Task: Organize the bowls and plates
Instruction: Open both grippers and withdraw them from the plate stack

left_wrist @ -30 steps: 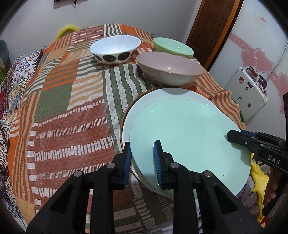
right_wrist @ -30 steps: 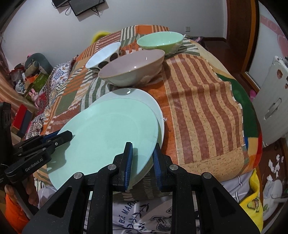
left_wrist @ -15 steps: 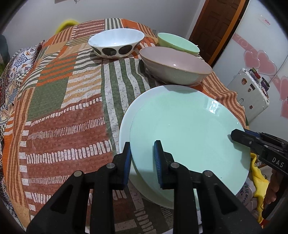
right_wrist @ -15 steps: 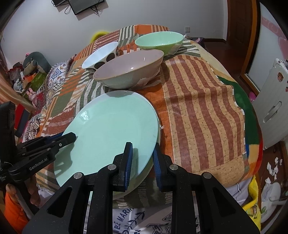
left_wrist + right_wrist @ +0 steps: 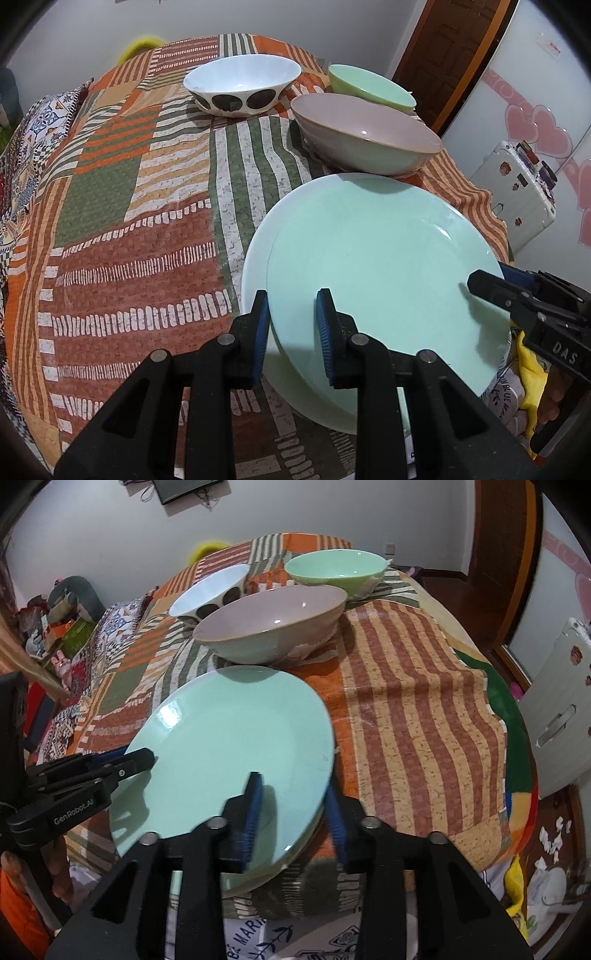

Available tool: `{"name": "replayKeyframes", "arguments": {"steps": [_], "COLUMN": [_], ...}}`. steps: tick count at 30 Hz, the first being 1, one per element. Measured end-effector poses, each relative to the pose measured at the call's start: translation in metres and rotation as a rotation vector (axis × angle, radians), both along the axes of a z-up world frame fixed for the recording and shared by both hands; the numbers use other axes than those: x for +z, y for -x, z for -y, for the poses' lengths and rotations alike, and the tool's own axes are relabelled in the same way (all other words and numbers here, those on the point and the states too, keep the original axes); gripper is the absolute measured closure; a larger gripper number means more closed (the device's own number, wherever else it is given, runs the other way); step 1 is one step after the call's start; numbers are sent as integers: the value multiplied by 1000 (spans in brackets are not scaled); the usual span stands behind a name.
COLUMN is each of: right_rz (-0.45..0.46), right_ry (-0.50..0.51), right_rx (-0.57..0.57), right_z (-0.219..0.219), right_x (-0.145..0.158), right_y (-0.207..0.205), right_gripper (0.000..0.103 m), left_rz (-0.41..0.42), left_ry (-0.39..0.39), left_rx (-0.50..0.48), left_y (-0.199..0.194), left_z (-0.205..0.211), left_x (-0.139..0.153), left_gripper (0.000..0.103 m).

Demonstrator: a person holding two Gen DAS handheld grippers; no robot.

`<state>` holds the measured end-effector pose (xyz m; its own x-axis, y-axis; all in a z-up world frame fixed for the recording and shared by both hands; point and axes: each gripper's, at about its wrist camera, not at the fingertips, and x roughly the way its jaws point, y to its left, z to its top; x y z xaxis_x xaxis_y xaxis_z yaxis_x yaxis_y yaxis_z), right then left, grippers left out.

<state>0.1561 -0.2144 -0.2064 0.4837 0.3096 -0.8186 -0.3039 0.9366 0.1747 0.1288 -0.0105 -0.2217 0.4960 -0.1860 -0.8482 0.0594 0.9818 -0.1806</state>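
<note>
Right wrist view: the right gripper point(image 5: 293, 806) has just been opening, its jaws now parted astride the rim of the green plate point(image 5: 236, 746), which is seen set on the white plate point(image 5: 258, 251) near the table's point(image 5: 424, 701) front edge. The left gripper point(image 5: 291, 334) is seen narrowly parted astride the opposite rim, though whether the pads press cannot be told; it is best released likewise and both drawn straight back. Open cloth lies toward the left edge, while the pink bowl point(image 5: 269, 627) crowds the stack's far side.
</note>
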Motion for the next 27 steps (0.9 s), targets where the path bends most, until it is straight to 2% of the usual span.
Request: {"name": "replayKeyframes", "arguments": {"steps": [3,5,7,15,20,22,24,27], "right_rz": [-24,-30,-39,-2,49,68,94,119], "right_ry": [7,-1,-19,-54,-76,-84,-99,-114], "right_rx": [8,7,6,-5,-14,-19,-35,-46], "right_z": [-3,-2,0,15,22,23,25,28], "right_x": [-5,-6,-4,18,37,43,50,57], "right_y": [-1,-1,-2,-2,-10,-15,-22,-32], "right_gripper": [56,56,56,56,56,52,42,42], "left_rz": [49,85,117,138,175,189,203,218], "left_ry": [-36,-55,-73,-82,-84,-73,-67,-67], "left_rx": [-3,-5,-3,-7,20,28,34,33], "left_y": [4,6,7,0,-12,-19,-25,-37], "left_z": [0,1,1,0,-3,-5,-6,-4], "left_x": [11,19,27,40,57,65,71,76], "left_gripper": [73,60,53,52,42,40,38,34]}}
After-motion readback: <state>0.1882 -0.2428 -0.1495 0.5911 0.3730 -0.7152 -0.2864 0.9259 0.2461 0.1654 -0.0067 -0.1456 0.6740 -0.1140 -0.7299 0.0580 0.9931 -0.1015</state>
